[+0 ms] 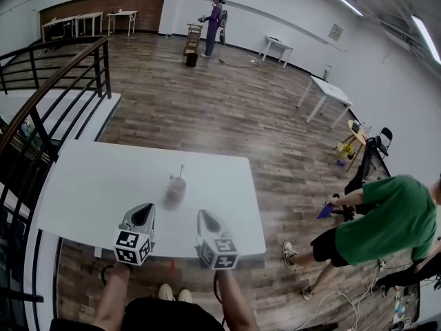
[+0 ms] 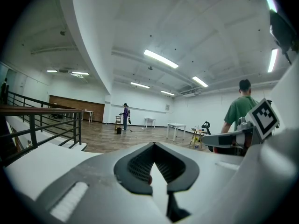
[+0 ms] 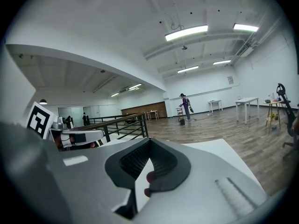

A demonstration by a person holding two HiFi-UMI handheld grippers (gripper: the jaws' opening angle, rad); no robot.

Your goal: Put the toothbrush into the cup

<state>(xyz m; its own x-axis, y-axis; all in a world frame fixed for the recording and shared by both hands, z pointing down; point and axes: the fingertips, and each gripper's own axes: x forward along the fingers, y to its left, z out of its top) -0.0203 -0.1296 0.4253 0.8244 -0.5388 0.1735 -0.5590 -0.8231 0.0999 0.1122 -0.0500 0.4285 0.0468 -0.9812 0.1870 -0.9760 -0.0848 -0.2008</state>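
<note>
A brownish cup (image 1: 176, 187) stands near the middle of the white table (image 1: 89, 185), and the toothbrush (image 1: 180, 172) rises out of it, leaning slightly right. My left gripper (image 1: 142, 211) hovers at the table's near edge, below and left of the cup, with its jaws closed and nothing in them. My right gripper (image 1: 206, 216) hangs beside it, below and right of the cup, also shut and empty. In the left gripper view the left gripper (image 2: 154, 146) shows its jaws meeting. The right gripper (image 3: 148, 141) looks the same in the right gripper view. The jaws hide the cup in both gripper views.
A black railing (image 1: 41, 109) runs along the table's left side. To the right a person in a green shirt (image 1: 386, 219) bends over the wooden floor. Another person (image 1: 215, 16) stands far back, near small white tables (image 1: 329, 92).
</note>
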